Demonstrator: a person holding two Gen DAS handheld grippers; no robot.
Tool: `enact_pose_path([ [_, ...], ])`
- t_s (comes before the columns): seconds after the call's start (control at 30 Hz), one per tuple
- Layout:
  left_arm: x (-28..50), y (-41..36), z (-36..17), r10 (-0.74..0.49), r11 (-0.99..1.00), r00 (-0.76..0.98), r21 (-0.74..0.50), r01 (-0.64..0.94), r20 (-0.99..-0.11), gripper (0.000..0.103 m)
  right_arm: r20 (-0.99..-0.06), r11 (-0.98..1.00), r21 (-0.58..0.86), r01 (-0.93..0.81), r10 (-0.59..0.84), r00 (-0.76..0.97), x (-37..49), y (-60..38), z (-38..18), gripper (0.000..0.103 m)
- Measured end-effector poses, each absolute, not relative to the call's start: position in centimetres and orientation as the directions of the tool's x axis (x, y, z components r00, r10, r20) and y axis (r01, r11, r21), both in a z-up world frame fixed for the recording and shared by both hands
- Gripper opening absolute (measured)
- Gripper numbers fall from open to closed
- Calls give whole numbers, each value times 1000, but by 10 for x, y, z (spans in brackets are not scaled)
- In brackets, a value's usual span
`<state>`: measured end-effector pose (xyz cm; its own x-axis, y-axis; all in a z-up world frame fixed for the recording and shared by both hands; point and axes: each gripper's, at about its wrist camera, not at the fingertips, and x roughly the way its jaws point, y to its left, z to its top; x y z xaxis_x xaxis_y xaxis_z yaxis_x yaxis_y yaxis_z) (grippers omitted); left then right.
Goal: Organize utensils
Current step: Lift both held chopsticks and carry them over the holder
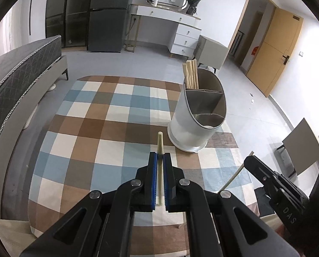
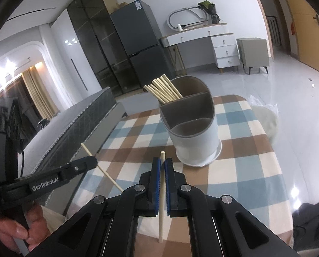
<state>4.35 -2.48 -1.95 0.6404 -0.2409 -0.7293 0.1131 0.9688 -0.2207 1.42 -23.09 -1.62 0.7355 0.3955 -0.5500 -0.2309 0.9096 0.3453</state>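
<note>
My left gripper (image 1: pixel 160 157) is shut on a pale wooden chopstick (image 1: pixel 160 143) whose tip sticks out ahead of the blue pads, above the checked tablecloth (image 1: pixel 99 128). My right gripper (image 2: pixel 163 162) is likewise shut on another chopstick (image 2: pixel 162 192) running back between its jaws. A white utensil holder (image 1: pixel 193 120) with grey dividers stands to the front right; several chopsticks (image 1: pixel 190 75) lean in its far compartment. In the right wrist view the holder (image 2: pixel 193 132) is just ahead, its near compartments bare, and the left gripper (image 2: pixel 82 167) with its chopstick (image 2: pixel 108 173) shows at left.
The small table (image 2: pixel 255 150) drops off at its right and near edges. A grey bed (image 1: pixel 15 75) lies left of it. A fridge (image 1: pixel 108 15), white dresser (image 1: pixel 180 30) and grey side cabinet (image 1: pixel 210 51) stand far back. A hand (image 2: pixel 15 231) holds the left gripper.
</note>
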Motion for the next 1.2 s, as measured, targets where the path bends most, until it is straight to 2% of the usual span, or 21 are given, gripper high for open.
enact_pose_path([
  [0.37, 46, -34, 4, -262, 965, 637, -198, 171, -725, 1, -509, 914, 338, -225, 378, 773, 14, -236, 2, 3],
  [0.6, 54, -41, 41, -331, 943, 653, -265, 201, -681, 1, -452, 920, 315, -232, 360, 816, 25, -250, 38, 3],
  [0.97, 102, -49, 89, -422, 892, 681, -409, 193, -598, 1, -397, 936, 140, -322, 351, 848, 68, -256, 117, 3],
  [1.2, 140, -48, 104, -436, 876, 701, -444, 187, -565, 1, -384, 927, 35, -374, 358, 851, 117, -244, 154, 3],
])
